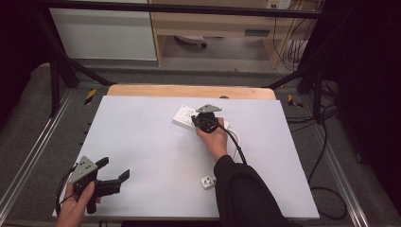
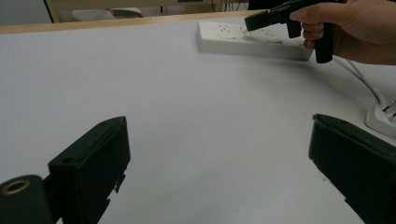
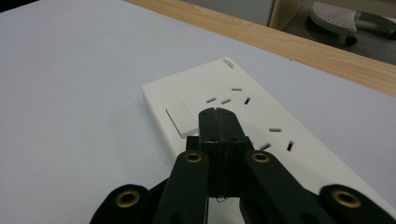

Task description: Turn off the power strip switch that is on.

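- Right gripper (image 1: 198,119), held in the person's right hand (image 1: 215,139), hovers over the white plastic power strip (image 1: 185,116); its two black jaws are pressed flat together with nothing between them, their tips above the strip's top face beside the square rocker switch (image 3: 179,118).
- Left gripper (image 1: 113,169), held in the left hand (image 1: 78,201) at the near left corner of the white table top (image 1: 142,142), has its jaws spread wide apart and grasps nothing; bare white surface lies between them in the left gripper view.
- The power strip lies flat toward the far edge of the table, a little right of centre, short of the pale wooden strip (image 1: 189,91) that runs along that far edge. Its slotted sockets (image 3: 229,98) face up.
- A white cord (image 1: 235,140) runs from the strip toward the near side, partly hidden by the right forearm in its dark sleeve (image 1: 246,189).
- A small white plug (image 1: 208,181) lies on the table near the near edge, just left of that sleeve, well apart from the strip.
- A black cable (image 1: 236,142) trails from the right gripper along the forearm.
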Available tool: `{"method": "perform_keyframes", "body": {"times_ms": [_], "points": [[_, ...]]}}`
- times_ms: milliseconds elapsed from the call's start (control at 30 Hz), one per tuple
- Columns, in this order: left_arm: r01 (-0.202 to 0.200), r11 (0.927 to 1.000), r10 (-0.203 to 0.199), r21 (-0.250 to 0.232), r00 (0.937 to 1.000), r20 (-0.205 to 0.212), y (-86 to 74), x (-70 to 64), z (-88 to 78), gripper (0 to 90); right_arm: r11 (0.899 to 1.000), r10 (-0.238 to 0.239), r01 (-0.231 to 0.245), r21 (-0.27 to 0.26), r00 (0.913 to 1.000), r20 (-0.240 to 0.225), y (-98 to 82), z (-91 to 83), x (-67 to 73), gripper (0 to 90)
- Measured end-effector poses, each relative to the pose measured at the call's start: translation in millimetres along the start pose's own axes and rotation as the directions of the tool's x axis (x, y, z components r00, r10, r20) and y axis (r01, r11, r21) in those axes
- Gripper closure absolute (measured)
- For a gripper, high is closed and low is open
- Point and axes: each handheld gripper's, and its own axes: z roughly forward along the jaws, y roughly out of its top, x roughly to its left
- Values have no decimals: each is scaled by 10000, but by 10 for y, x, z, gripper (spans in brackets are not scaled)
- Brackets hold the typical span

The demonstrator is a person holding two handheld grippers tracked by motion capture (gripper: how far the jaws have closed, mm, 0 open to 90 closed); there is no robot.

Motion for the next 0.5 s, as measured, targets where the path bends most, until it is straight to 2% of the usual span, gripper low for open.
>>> {"method": "perform_keyframes", "body": {"times_ms": [500], "points": [[1,10000,-1,0,10000,6,0,1,-1,54,9999,54,-54,127,10000,-29,-33,65,27,900]]}}
